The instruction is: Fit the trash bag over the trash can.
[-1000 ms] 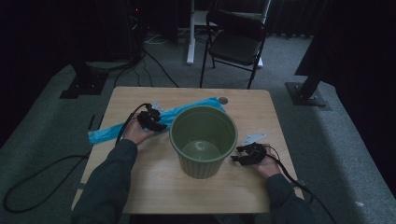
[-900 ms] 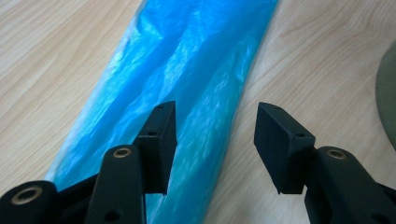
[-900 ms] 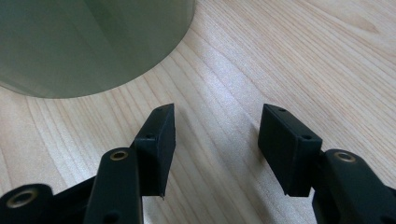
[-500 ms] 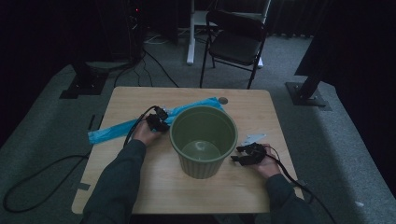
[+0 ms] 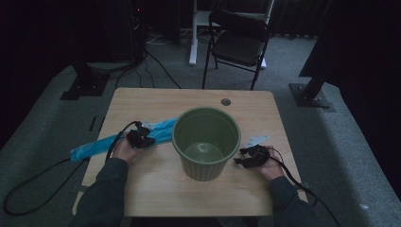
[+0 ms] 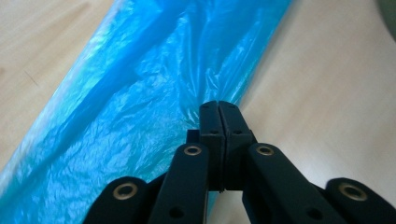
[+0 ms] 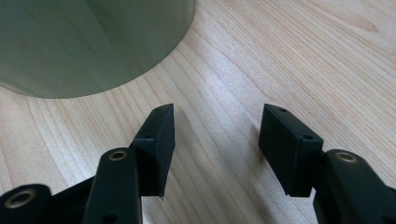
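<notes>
On the table (image 5: 142, 189), left of the green bin (image 5: 206, 142), my left gripper (image 6: 218, 109) has just been closing and its jaws now meet at the edge of the blue bag (image 6: 140, 102). I judge the thin, crinkled film could slip free when lifted, since little of it seems caught. My right gripper (image 7: 215, 140) waits open over bare wood beside the ribbed, round bin.

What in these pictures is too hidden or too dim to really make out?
- Blue plastic bag: its far end runs behind the green bin in the high view.
- Left gripper: fingers have just closed; whether film is pinched is hidden by the fingers themselves.
- Small white thing beyond the right gripper: too small and dim.
- Bin's top: cut off by the right gripper view's edge.
</notes>
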The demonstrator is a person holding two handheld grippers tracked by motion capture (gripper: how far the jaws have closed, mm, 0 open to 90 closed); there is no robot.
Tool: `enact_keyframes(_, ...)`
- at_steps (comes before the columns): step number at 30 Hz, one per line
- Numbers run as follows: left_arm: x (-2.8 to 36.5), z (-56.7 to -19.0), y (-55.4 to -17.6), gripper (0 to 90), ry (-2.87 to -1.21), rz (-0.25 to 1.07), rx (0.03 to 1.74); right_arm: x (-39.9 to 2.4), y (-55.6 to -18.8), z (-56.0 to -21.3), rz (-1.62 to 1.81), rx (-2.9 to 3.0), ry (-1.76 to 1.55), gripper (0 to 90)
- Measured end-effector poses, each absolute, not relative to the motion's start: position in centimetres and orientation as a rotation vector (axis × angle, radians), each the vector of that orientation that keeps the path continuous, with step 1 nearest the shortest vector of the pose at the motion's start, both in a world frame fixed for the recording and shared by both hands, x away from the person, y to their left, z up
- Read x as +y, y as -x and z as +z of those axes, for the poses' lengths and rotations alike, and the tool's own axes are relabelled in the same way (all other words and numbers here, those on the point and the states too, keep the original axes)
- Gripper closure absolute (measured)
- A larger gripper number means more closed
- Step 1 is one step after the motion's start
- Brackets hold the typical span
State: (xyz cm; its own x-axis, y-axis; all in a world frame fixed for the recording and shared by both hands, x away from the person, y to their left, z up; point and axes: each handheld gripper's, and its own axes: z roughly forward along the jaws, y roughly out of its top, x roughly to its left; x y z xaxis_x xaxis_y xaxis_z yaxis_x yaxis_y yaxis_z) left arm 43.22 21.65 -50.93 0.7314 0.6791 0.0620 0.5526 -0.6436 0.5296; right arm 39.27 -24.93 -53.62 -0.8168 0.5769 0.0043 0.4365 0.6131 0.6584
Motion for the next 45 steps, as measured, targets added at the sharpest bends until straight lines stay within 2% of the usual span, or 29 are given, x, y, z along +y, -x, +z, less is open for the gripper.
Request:
enact_keyframes(1, 21.6, -50.9, -43.2, 78.1, -2.448, 0.351, 0.936, -24.9, -39.3, -53.6, 0.990, 2.630, -0.838, 45.2)
enact_keyframes(2, 21.6, -50.9, -43.0, 78.1, -2.445, 0.352, 0.927, -24.9, -39.3, -53.6, 0.990, 2.630, -0.838, 45.2)
enact_keyframes(5, 20.9, -50.7, -42.9, 55.7, -2.420, 0.329, 0.869, -24.9, -39.3, -53.6, 0.991, 2.628, -0.838, 45.1)
enact_keyframes(7, 20.0, -50.7, -43.2, 48.5, -2.429, 0.350, 0.855, -24.9, -39.2, -53.6, 0.990, 2.628, -0.840, 45.1)
enact_keyframes(12, 19.2, -51.0, -44.9, 43.1, -2.423, 0.369, 0.898, -24.9, -39.2, -53.6, 0.992, 2.629, -0.837, 45.0)
enact_keyframes(18, 19.6, -52.0, -47.3, 43.6, -2.443, 0.293, 0.971, -25.0, -39.2, -53.6, 0.993, 2.630, -0.834, 44.9)
enact_keyframes(28, 20.3, -52.1, -47.8, 40.3, -2.440, 0.292, 0.983, -25.0, -39.2, -53.7, 0.996, 2.629, -0.834, 44.8)
enact_keyframes(32, 20.4, -52.0, -47.8, 42.0, -2.439, 0.291, 0.990, -25.0, -39.2, -53.7, 0.996, 2.627, -0.834, 44.5)
enact_keyframes(33, 20.4, -52.0, -47.8, 45.6, -2.439, 0.291, 0.990, -25.0, -39.2, -53.7, 0.996, 2.627, -0.834, 44.5)
enact_keyframes(34, 20.4, -51.9, -47.9, 45.6, -2.435, 0.292, 1.003, -25.0, -39.2, -53.7, 0.996, 2.627, -0.836, 44.5)
enact_keyframes(36, 20.5, -51.8, -48.0, 53.9, -2.424, 0.298, 1.043, -24.9, -39.2, -53.7, 0.997, 2.626, -0.835, 44.1)
enact_keyframes(40, 20.5, -51.8, -48.0, 64.6, -2.417, 0.306, 1.057, -24.9, -39.2, -53.7, 0.999, 2.626, -0.837, 43.3)
enact_keyframes(42, 20.4, -51.8, -47.9, 64.6, -2.410, 0.309, 1.051, -24.9, -39.2, -53.7, 1.001, 2.625, -0.835, 43.0)
enact_keyframes(43, 20.4, -51.8, -47.8, 74.0, -2.408, 0.311, 1.045, -25.0, -39.1, -53.8, 1.005, 2.621, -0.836, 43.0)
enact_keyframes(45, 20.3, -51.9, -47.7, 80.7, -2.404, 0.318, 1.031, -25.0, -39.1, -53.7, 1.004, 2.621, -0.836, 43.0)
